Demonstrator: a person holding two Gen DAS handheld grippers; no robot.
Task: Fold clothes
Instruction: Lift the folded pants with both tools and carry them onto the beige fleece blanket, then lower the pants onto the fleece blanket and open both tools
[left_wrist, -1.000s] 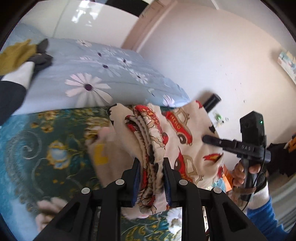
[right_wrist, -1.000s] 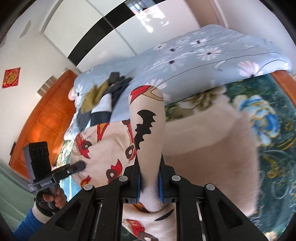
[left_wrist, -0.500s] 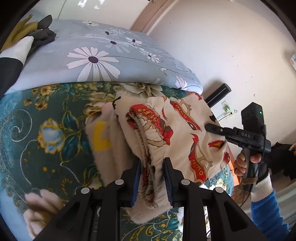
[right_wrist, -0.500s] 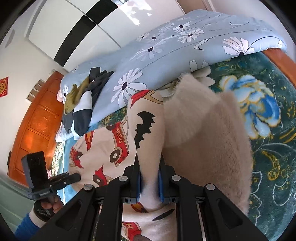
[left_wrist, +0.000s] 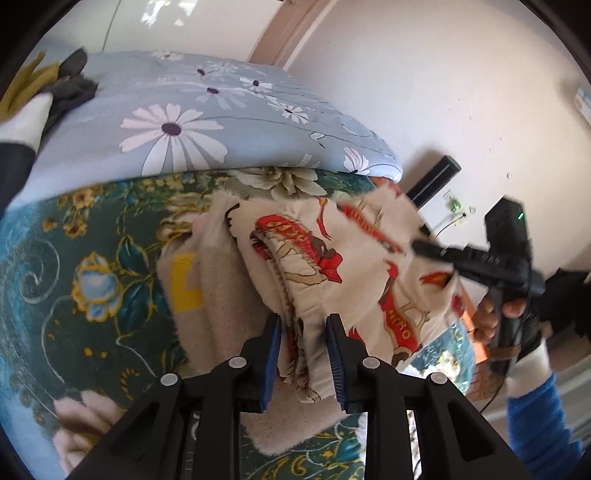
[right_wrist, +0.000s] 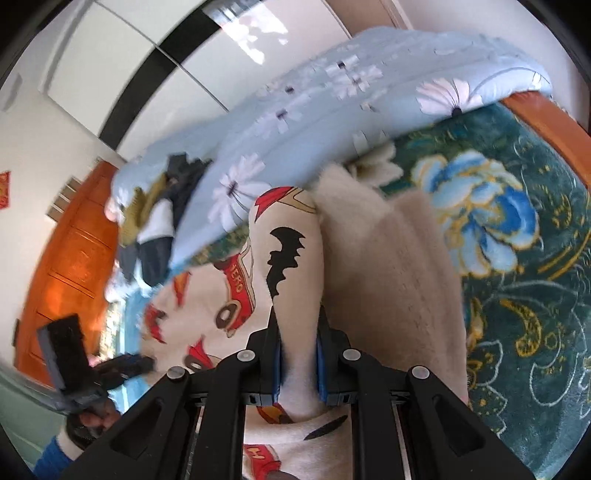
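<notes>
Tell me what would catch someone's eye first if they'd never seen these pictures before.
Probably the cream fleece garment printed with red cartoon cars and black bats, bunched in mid-frame and clamped by both the left gripper and the right gripper. It hangs over a dark teal blanket with big blue and gold flowers. Behind lies a pale blue duvet with white daisies, with a pile of dark and mustard clothes on its far end.

Floral quilt (left_wrist: 229, 122) just beyond garment (left_wrist: 332, 266)
</notes>
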